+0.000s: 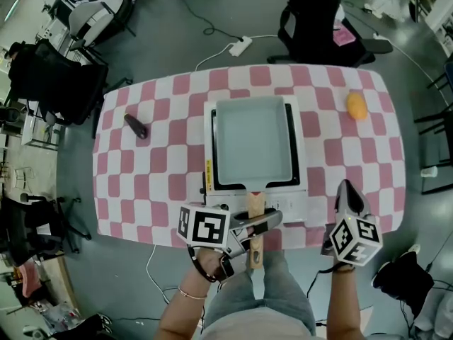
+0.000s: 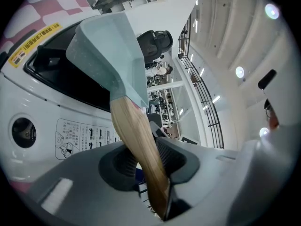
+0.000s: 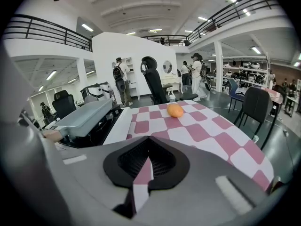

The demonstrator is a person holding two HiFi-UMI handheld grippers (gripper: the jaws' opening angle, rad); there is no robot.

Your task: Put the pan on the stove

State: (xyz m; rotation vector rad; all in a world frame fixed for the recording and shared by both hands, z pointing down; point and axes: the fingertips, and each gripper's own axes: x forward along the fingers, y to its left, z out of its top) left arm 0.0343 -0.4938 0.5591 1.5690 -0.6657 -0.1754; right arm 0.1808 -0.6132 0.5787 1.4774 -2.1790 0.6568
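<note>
The fingers (image 2: pixel 173 155) of your left gripper (image 2: pixel 143 157) are closed on the smooth, light brown wooden handle (image 2: pixel 136 135), one ribbed black pad on each side of it. The handle is long and thin. It points from the pan back toward you, and your left gripper crosses it near the end closest to you. Straight ahead of those fingers is the square, pale blue-grey metal pan (image 1: pixel 255 140). It has low sides, nothing in it, and a flat matte look. It sits on the black top of the white, boxy little stove (image 1: pixel 301 154) and looks level there, so I think the pan is about where it should be. If so, the next thing is to let go and draw back the way the handle points, without nudging it sideways. Your right gripper (image 3: pixel 146 161) is farther from the pan, off to its right above the pink and white checked table (image 1: pixel 156 168). Its fingers are together and hold nothing. A round orange fruit (image 3: pixel 175 110) lies on the table well beyond them, far from the stove.
</note>
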